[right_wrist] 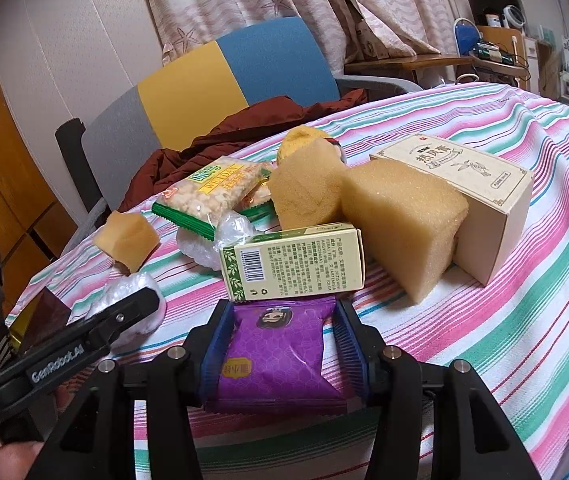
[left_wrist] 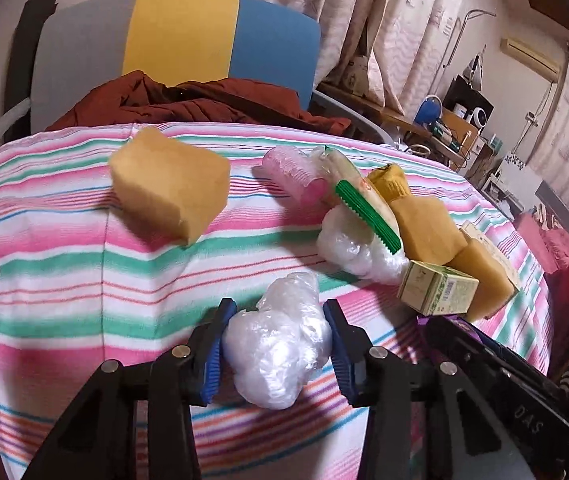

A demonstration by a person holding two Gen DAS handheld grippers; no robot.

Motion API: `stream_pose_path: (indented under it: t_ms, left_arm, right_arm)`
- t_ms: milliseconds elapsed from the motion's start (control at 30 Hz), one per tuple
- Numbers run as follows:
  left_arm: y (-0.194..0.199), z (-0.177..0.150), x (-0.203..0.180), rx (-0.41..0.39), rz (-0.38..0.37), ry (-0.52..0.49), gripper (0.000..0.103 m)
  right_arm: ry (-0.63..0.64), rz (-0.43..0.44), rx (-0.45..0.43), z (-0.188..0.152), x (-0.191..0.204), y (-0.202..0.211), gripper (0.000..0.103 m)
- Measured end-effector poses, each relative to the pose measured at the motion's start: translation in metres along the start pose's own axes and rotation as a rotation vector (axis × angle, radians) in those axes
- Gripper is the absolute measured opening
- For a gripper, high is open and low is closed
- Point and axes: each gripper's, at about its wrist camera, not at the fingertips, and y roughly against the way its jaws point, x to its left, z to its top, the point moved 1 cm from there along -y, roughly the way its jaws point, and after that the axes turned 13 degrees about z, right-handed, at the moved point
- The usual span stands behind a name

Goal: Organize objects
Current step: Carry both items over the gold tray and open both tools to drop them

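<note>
From the left wrist view, the left hand-held gripper (left_wrist: 278,354) has its blue ribbed pads pressed in on both sides of a crumpled ball of clear plastic film (left_wrist: 278,350), which sits low over the striped pink, green and white cloth (left_wrist: 64,280) covering the worktop. Ahead and to the left, a tan sponge block (left_wrist: 170,196) lies alone on the cloth. To the right is a crowded heap: a pink ribbed roller (left_wrist: 290,174), a green-edged snack packet (left_wrist: 364,204) resting on a second ball of clear film (left_wrist: 348,250), two more tan sponge pieces and a small green-and-cream carton (left_wrist: 438,288). Nothing stands between the gripper and the lone sponge. Behind the worktop, a dark red jacket (left_wrist: 204,104) is heaped on a grey, yellow and blue chair (left_wrist: 184,36).

From the right wrist view, the right hand-held gripper (right_wrist: 284,354) is clamped on a glossy purple foil sachet (right_wrist: 280,354) with a cartoon face, held just above the cloth. Directly in front, almost touching, stands the small carton, showing a barcode and fine Chinese print. Behind it lean a large porous sponge wedge (right_wrist: 400,224) and a cream cardboard box (right_wrist: 492,196) with Chinese characters. The snack packet reads "WEIDAN". The left tool's arm at lower left reads "GenRobot.AI".
</note>
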Motion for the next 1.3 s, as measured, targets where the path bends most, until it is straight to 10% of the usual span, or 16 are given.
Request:
stream_pose_path:
  t_ms: [1100,1233,1300]
  left_arm:
    - [0.06,-0.053,0.035,0.003,-0.093,0.075,0.044]
    - [0.068,-0.056,0.04,0.004,-0.111,0.099,0.044]
    - [0.071,-0.057,0.042,0.005,-0.115,0.11,0.044]
  right_arm:
    - [-0.007,0.045,0.081,-0.021,0.05,0.024,0.04]
    - [-0.018,0.046,0.102,-0.029,0.052,0.019,0.087]
    - [0.006,0.052,0.091,-0.032,0.056,0.019,0.09]
